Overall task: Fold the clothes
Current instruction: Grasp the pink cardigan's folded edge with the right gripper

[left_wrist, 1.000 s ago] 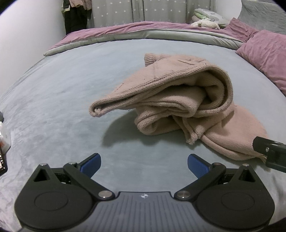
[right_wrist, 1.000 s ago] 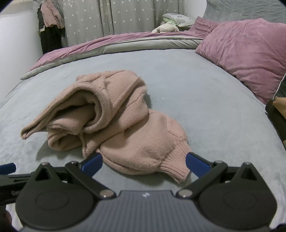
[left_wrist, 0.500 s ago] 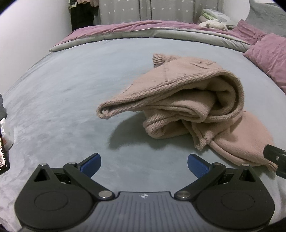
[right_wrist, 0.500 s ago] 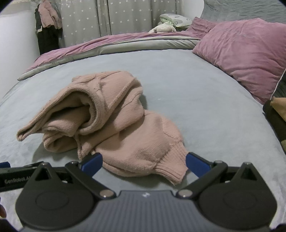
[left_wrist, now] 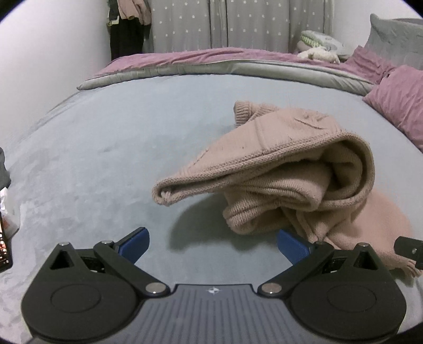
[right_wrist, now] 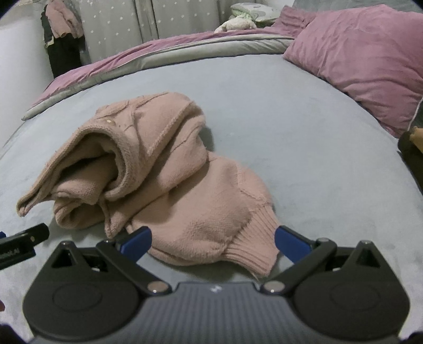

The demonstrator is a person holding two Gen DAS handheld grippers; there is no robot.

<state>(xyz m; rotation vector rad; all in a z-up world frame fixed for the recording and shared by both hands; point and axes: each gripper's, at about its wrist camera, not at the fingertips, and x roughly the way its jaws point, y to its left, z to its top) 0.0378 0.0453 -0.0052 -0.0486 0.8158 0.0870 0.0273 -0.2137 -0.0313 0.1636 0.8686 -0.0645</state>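
Note:
A pink knit sweater (left_wrist: 285,169) lies crumpled in a heap on the grey-blue bed cover (left_wrist: 105,148). In the left wrist view it sits ahead and to the right, one folded corner jutting left. My left gripper (left_wrist: 212,242) is open just short of the heap, with only bed cover between its blue fingers. In the right wrist view the sweater (right_wrist: 158,169) fills the middle, and its ribbed cuff (right_wrist: 253,246) lies between the spread fingers of my open right gripper (right_wrist: 212,242). Each gripper's black edge shows at the side of the other's view.
Mauve pillows (right_wrist: 364,58) lie to the right on the bed. A folded mauve and grey duvet (left_wrist: 211,66) runs along the far side, before a starred grey curtain (left_wrist: 238,23). Clothes hang at the back left (left_wrist: 129,16). A dark object (right_wrist: 412,148) lies at the right edge.
Both grippers have moved closer to the sweater. It has shifted right in the left view, and its cuff now lies between the right fingers. Both stay open.

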